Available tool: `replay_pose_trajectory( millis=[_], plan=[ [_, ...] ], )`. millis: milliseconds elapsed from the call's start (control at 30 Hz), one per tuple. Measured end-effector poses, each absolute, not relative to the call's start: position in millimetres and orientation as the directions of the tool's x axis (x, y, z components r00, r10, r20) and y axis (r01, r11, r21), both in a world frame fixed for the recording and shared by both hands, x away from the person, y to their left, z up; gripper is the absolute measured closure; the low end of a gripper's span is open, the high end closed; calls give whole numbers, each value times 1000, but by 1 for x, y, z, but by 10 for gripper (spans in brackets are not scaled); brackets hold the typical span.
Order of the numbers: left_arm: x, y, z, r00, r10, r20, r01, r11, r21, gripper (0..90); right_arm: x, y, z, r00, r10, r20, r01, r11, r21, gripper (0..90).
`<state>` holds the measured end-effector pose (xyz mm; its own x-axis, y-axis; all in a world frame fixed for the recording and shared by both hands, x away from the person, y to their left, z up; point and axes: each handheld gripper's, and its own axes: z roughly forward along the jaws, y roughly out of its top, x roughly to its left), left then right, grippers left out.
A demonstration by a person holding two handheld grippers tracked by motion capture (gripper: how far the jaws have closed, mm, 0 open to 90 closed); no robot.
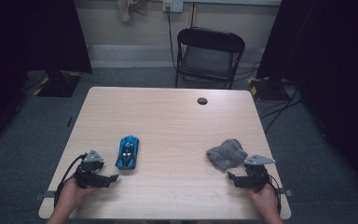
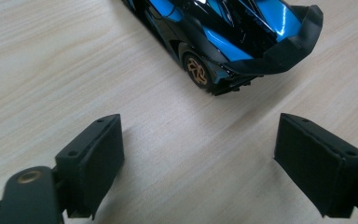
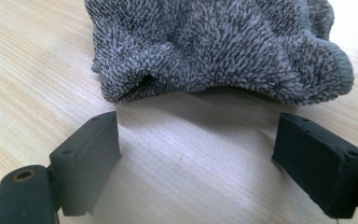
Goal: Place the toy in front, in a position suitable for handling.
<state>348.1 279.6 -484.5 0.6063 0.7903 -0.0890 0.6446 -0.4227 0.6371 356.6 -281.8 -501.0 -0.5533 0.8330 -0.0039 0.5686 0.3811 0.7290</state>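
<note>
Toy car (image 1: 127,152) on table (image 1: 168,116), just ahead of left hand-held gripper (image 1: 111,179), released; right hand-held gripper (image 1: 232,178) released near grey cloth (image 1: 226,153).

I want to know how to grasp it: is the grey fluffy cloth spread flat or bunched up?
Bunched up. The grey fluffy cloth sits as a rumpled heap with folds on the light wooden table, not spread flat.

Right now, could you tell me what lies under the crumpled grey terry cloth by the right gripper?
The crumpled grey terry cloth rests straight on the pale wooden table; a dark fold gapes at its near edge. Whatever its bulk covers is hidden.
</note>
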Motion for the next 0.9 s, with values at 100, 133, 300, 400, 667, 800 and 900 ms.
replay_pose_trajectory(
  millis=[100, 133, 300, 400, 667, 800, 900],
  plan=[
    [349, 277, -480, 611, 787, -78, 640, -434, 634, 155, 357, -282, -501, -554, 833, -4, 568, 381, 729, 137],
    [350, 275, -478, 611, 787, -83, 645, -434, 629, 155, 357, -282, -501, -554, 833, -4, 568, 381, 729, 137],
    [353, 273, -471, 607, 789, -94, 651, -426, 628, 155, 357, -282, -501, -554, 833, -4, 568, 382, 729, 137],
    [355, 273, -467, 601, 791, -114, 655, -405, 638, 158, 357, -282, -501, -554, 833, -5, 568, 382, 729, 138],
    [366, 264, -449, 577, 808, -118, 653, -369, 661, 157, 357, -282, -501, -554, 833, -5, 568, 382, 729, 138],
    [372, 256, -443, 572, 813, -108, 649, -368, 666, 154, 356, -282, -501, -553, 833, -4, 569, 381, 729, 138],
    [377, 250, -440, 555, 825, -108, 662, -359, 658, 154, 356, -282, -501, -552, 834, -3, 570, 380, 728, 138]
  ],
)
